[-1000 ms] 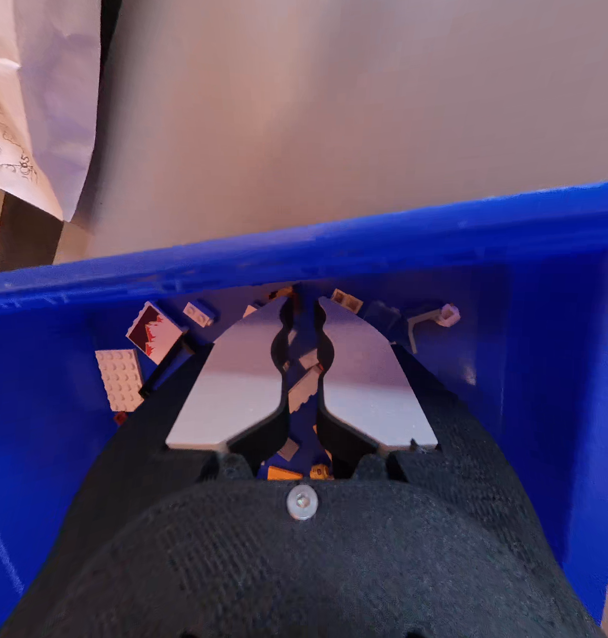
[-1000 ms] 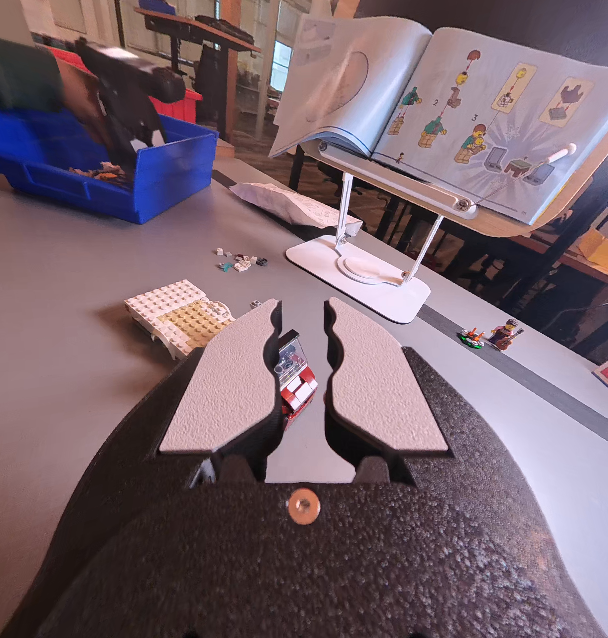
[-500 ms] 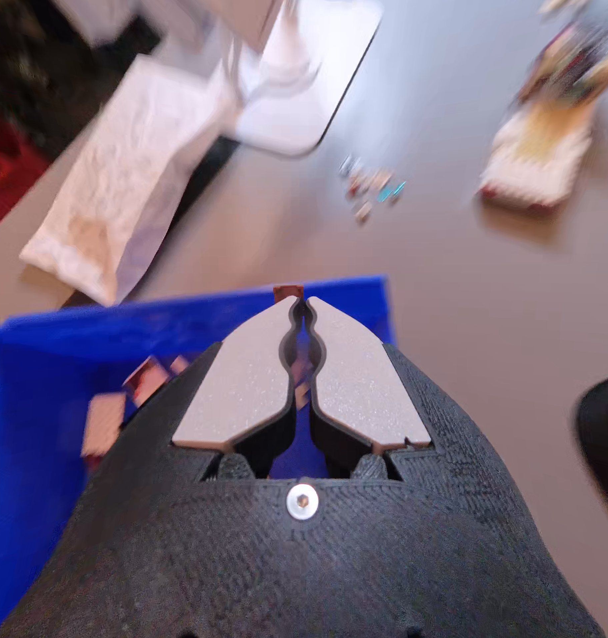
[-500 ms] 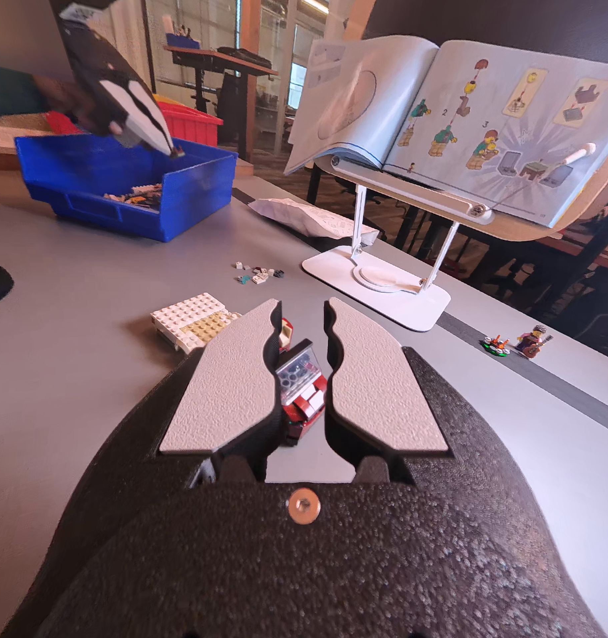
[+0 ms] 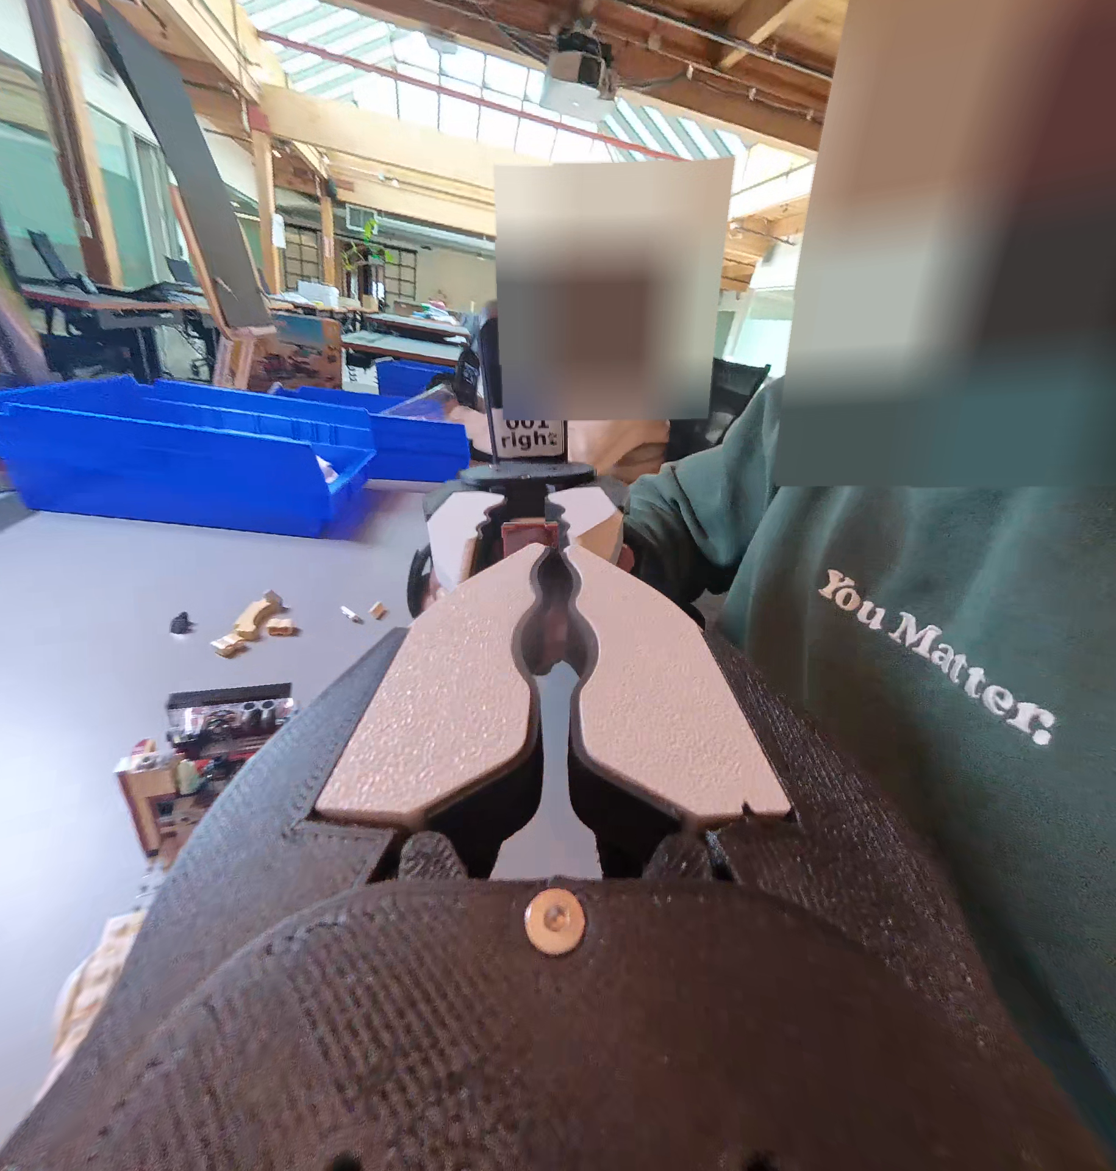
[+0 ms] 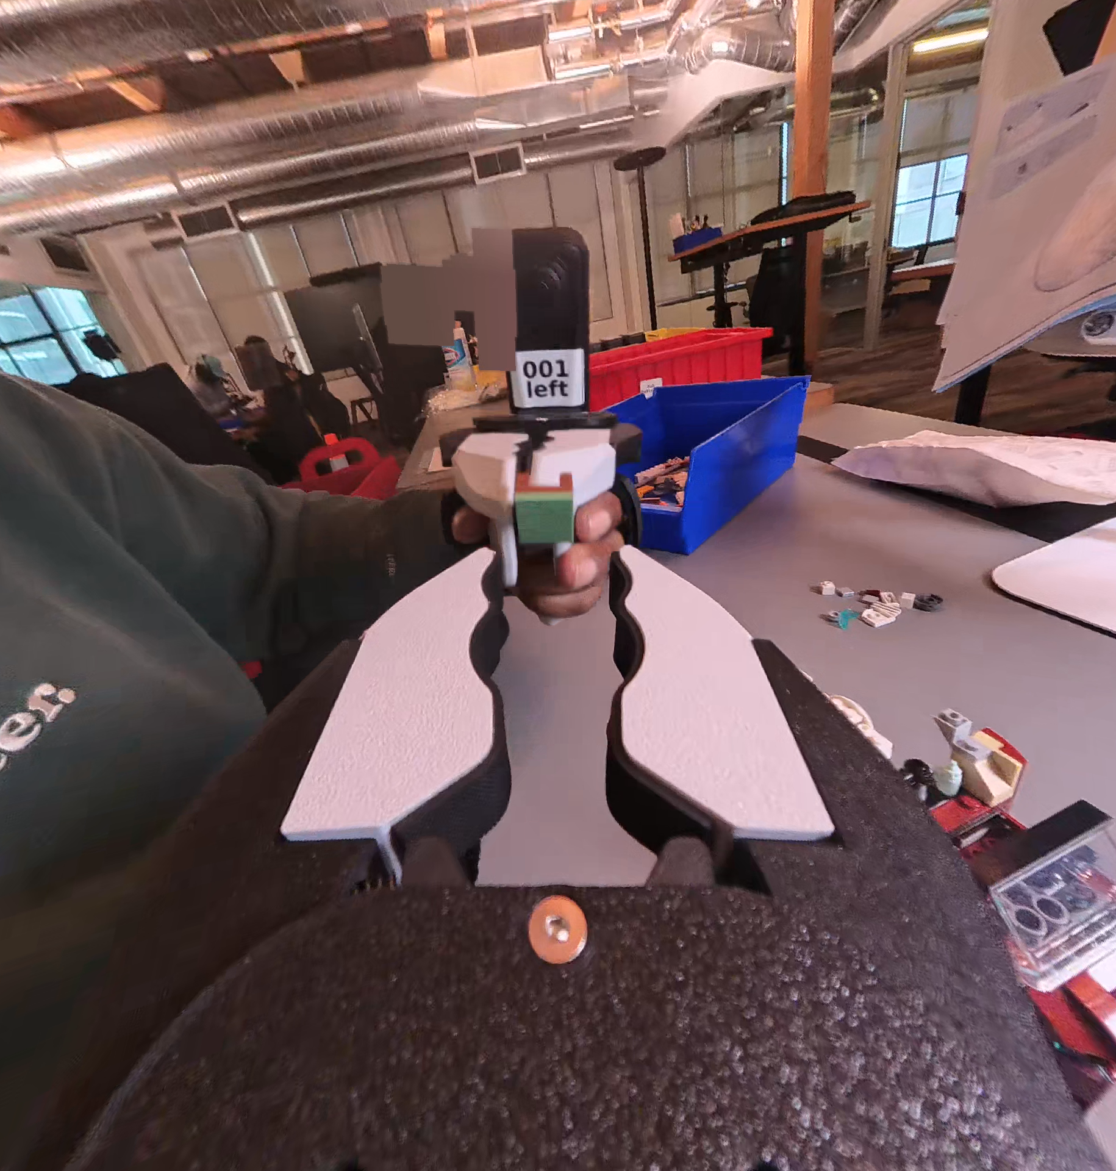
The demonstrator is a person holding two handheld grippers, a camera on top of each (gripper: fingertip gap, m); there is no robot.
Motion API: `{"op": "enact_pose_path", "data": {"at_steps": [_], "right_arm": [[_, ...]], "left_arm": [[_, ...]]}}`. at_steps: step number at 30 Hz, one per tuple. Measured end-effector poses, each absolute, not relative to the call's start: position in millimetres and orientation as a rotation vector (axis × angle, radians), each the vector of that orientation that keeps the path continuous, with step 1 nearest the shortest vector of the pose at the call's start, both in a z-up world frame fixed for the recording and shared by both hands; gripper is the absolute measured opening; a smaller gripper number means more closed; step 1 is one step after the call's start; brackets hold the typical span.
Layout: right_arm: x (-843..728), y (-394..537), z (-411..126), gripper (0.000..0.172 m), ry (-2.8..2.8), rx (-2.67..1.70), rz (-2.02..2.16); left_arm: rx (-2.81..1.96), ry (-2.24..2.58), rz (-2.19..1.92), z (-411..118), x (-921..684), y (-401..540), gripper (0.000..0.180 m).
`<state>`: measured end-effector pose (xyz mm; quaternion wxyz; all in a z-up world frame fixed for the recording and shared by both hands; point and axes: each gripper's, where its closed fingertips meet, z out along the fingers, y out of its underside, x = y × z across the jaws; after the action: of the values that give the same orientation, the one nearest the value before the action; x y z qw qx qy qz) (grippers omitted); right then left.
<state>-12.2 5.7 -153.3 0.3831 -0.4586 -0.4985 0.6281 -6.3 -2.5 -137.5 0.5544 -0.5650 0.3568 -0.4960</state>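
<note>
One small red-and-green brick (image 6: 545,514) sits clamped in left gripper (image 6: 539,500).

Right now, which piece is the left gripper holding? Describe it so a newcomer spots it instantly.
Start at the blue bin on the grey table. Just left of it, the left gripper is raised facing the camera. Clamped at its white fingertips is a small flat tile: green face, reddish-brown top edge, unlike the loose grey and white bits.

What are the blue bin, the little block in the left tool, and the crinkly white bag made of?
The blue bin looks like hard, slightly glossy plastic: thin stiff walls with a sheen. The little block, pinched in the left tool, looks like moulded toy plastic, with flat matte faces and sharp edges. The white bag is probably paper, being dull and creased.
</note>
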Motion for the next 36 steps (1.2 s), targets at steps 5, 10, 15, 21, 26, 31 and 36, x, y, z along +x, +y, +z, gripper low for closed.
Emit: {"op": "enact_pose_path", "data": {"at_steps": [5, 10, 15, 21, 26, 31, 36], "right_arm": [[-7, 2, -157, 0.017, -1.33, -1.152, 1.539], [-8, 3, -165, 0.017, -1.389, -1.165, 1.501], [-11, 1, -180, 0.017, -1.501, -1.125, 1.324], [-14, -7, -191, 0.017, -1.582, -1.083, 1.219], [-16, -10, -190, 0.017, -1.574, -1.037, 1.241], [-17, -13, -194, 0.016, -1.613, -1.0, 1.24], [-15, -13, -196, 0.016, -1.651, -0.973, 1.227]], "left_arm": [[-1.355, 0.855, -1.185, -150, 8, -2, 0.0], [-1.392, 0.884, -1.053, -157, 5, -1, 0.004], [-1.466, 0.922, -0.931, -166, 1, 1, 0.027], [-1.525, 1.019, -0.855, -180, 3, -4, 0.017], [-1.567, 1.079, -0.82, -182, -3, -8, 0.017], [-1.591, 1.113, -0.797, -189, -8, -12, 0.017], [-1.628, 1.149, -0.765, -195, -10, -13, 0.017]]}}
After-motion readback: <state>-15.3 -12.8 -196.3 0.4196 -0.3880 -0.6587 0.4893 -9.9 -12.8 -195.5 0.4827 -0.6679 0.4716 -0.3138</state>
